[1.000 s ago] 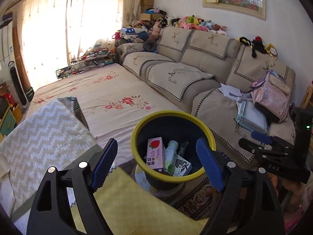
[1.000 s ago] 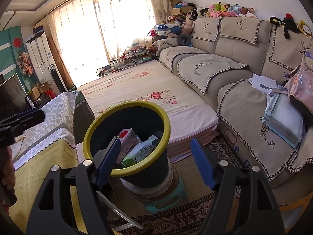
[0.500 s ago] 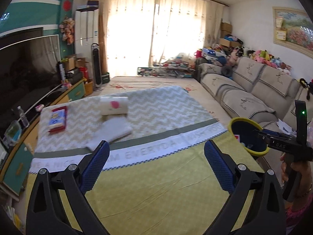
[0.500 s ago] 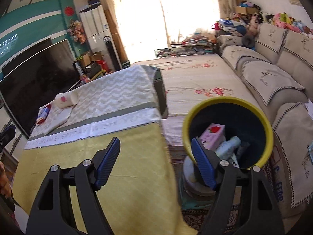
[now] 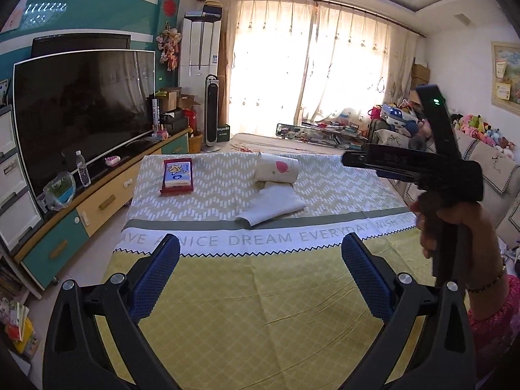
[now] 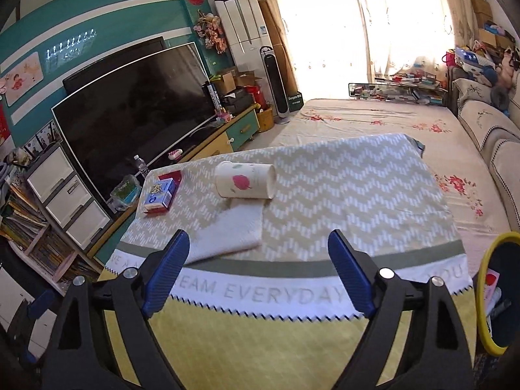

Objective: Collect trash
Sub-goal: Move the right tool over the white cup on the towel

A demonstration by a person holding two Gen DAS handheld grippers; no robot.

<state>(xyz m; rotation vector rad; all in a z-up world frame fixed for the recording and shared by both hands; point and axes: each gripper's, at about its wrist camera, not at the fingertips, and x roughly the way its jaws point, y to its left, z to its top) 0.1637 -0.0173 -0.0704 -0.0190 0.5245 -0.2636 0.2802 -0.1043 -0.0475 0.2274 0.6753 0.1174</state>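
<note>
Both the left gripper (image 5: 260, 274) and right gripper (image 6: 258, 271) are spread empty, jaws just widened, while the light, crushable paper cup (image 6: 245, 180) lies tipped at twelve o'clock on the table (image 6: 357, 191), best pinched gently across its sides.

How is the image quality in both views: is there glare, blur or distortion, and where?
Left wrist view: the curtained window is overexposed, straight lines bow from fisheye distortion, the paper cup is sharp. Right wrist view: the window is blown out too, the tablecloth lettering looks slightly soft, corners are dark.
</note>
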